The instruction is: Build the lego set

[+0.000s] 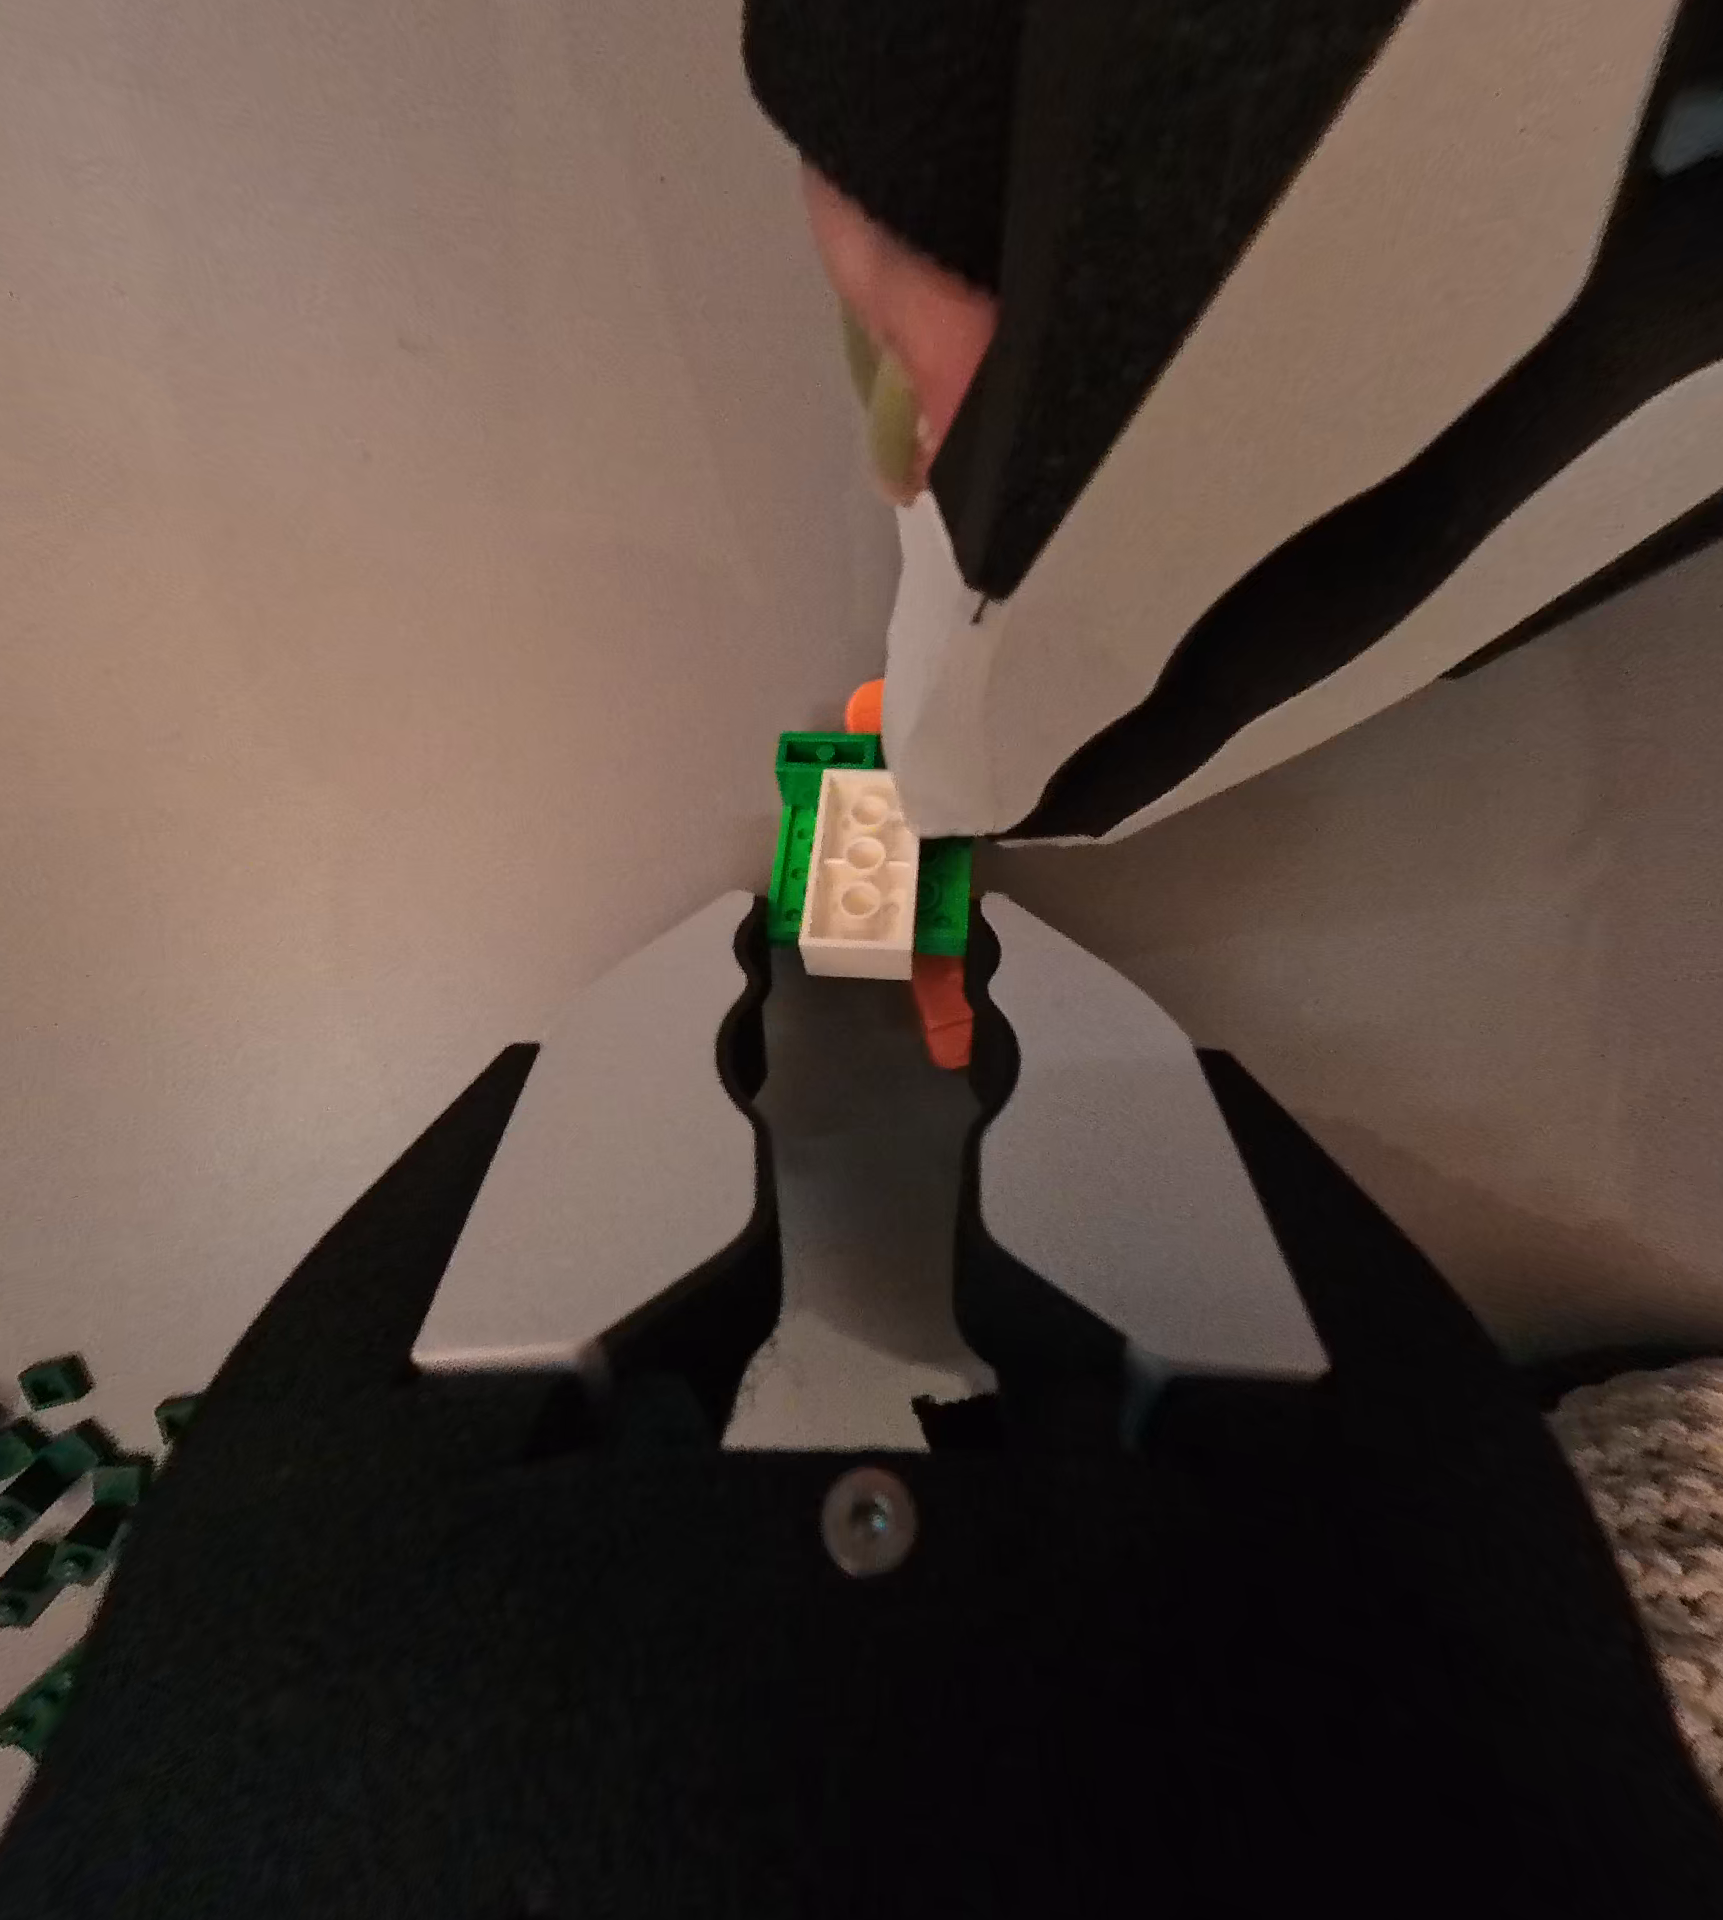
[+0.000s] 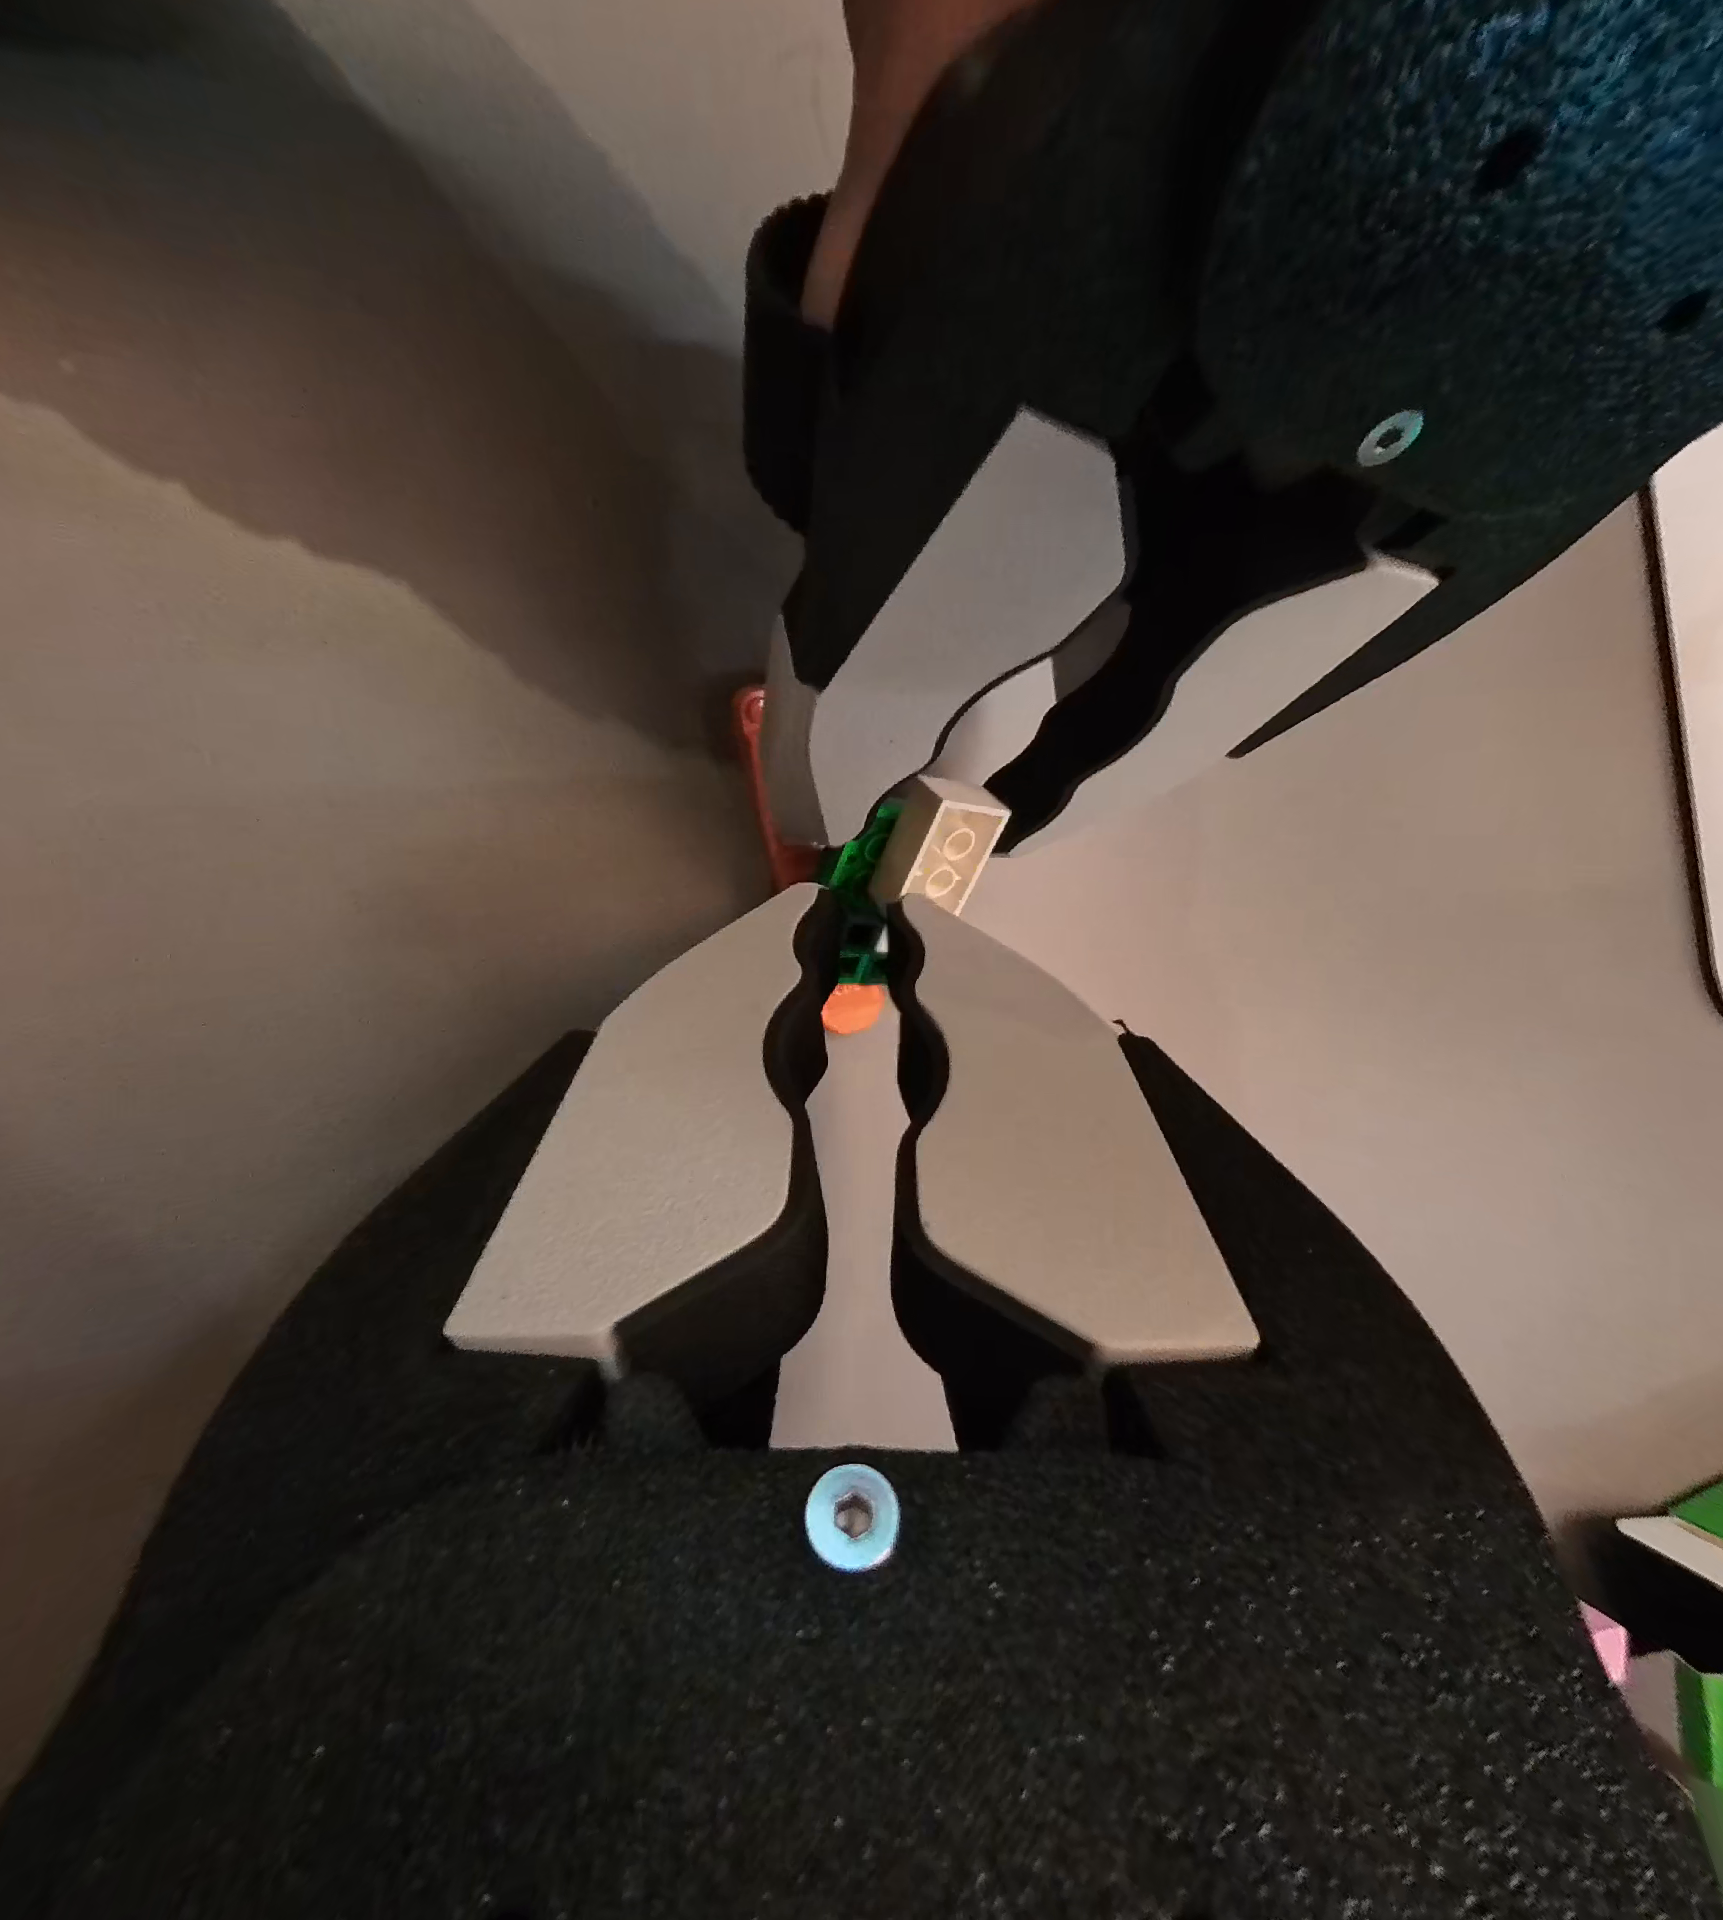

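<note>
While both grippers meet at the small green, white and orange lego piece (image 1: 862, 883), each grips it. Left gripper (image 1: 867, 925) jaws pinch its green base; right gripper (image 2: 857, 935) jaws clamp it nearly closed.

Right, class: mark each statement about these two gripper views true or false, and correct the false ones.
1. A white brick sits against the bright green piece. True.
2. Loose dark green bricks lie at lower left in the left wrist view. True.
3. The white brick is round. False: it is rectangular.
4. The small assembly includes blue parts. False: the orange parts show, no blue.
5. Both grippers' fingers meet at the assembly. True.
</note>
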Demonstrator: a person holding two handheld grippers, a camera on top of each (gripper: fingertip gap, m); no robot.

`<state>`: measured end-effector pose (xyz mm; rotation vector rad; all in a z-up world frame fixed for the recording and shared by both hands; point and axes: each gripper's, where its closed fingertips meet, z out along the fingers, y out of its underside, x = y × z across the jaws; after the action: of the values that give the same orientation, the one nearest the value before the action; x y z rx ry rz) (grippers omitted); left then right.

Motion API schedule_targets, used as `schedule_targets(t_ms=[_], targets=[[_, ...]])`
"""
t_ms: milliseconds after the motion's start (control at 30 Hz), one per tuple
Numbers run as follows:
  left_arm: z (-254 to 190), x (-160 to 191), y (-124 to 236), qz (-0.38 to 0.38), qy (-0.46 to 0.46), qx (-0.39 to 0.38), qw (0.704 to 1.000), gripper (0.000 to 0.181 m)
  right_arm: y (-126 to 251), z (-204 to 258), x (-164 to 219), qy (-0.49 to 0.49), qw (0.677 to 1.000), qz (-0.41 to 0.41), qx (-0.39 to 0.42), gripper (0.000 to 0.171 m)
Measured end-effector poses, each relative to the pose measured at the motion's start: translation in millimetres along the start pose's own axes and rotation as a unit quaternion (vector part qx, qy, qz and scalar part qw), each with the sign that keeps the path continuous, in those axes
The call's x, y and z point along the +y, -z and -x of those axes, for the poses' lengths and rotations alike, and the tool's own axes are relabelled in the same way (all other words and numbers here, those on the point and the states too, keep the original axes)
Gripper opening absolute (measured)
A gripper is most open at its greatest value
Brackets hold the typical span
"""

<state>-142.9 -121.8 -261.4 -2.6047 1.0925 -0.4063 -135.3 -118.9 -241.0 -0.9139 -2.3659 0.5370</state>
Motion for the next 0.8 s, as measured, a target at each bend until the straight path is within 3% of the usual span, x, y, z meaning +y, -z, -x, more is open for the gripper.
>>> schedule_targets(t_ms=[433, 667, 800], targets=[[5.0, 4.3, 0.6, -0.002, 0.033, 0.001, 0.999, 0.035, 2.4, -8.7, -2.5, 0.004, 0.999, -0.024, 0.038, 0.018], [24.1, 4.6, 13.8, -0.052, 0.143, -0.016, 0.988, 0.035, 8.0, -32.5, -8.4, 0.033, 0.976, -0.087, 0.197, 0.035], [30.9, 0.4, 23.7, -0.092, 0.195, -0.017, 0.976, 0.035, 3.1, -45.2, -10.1, 0.076, 0.952, -0.071, 0.289, 0.043]])
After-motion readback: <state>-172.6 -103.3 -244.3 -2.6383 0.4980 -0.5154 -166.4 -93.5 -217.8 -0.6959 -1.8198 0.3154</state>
